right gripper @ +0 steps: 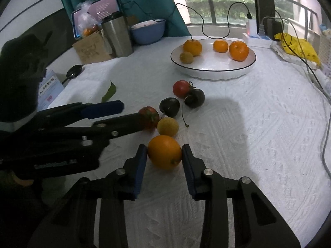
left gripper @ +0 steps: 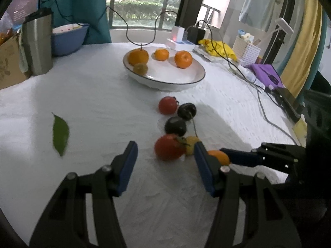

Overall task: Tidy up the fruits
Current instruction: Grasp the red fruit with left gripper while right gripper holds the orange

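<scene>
A white card (right gripper: 49, 86) at the counter's left edge carries dark printed characters and a small red mark, too small to read; the screen (right gripper: 99, 10) shows pale text lines, likewise illegible.

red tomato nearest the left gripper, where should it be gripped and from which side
Grip the red tomato across its round middle, coming down from above on the near side, where the left gripper already is. The cloth on its left is bare. On its right a yellow fruit touches it, so that finger must slip into a tight gap. Its green stem end faces that fruit, so avoid it.
</scene>
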Demonstrator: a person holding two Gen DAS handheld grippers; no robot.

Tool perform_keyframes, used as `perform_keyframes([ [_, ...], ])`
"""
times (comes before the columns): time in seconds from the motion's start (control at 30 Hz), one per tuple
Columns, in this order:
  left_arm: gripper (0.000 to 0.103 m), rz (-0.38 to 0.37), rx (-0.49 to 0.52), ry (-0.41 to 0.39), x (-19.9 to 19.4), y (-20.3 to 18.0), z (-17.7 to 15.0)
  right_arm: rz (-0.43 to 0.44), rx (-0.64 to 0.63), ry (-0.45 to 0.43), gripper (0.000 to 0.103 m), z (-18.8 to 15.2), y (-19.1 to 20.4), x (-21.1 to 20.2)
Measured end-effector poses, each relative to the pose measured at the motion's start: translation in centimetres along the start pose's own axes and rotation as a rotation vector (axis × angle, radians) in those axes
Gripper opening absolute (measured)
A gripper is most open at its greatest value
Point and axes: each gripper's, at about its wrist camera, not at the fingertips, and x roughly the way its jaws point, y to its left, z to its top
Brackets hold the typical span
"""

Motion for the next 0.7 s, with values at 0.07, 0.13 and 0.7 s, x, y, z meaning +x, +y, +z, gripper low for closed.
perform_keyframes([
  [0.07, 0.058, -0.007, -0.002, 0.004, 0.4, -0.1, 0.2, -0.003, 0.006, -0.004, 0.036, 0.0, -0.2, -0.2],
  [0.13, 0.058, -0.007, -0.006, 0.001, 0.7, -0.1, 0.4, -0.01, 0.013, -0.011, 0.036, 0.1, -0.6, -0.5],
  [0.7, 0.049, 0.017, 0.019, 0.034, 0.0, 1.3, -0.8, -0.089, 0.058, -0.027, 0.036, 0.5, -3.5, -1.6],
])
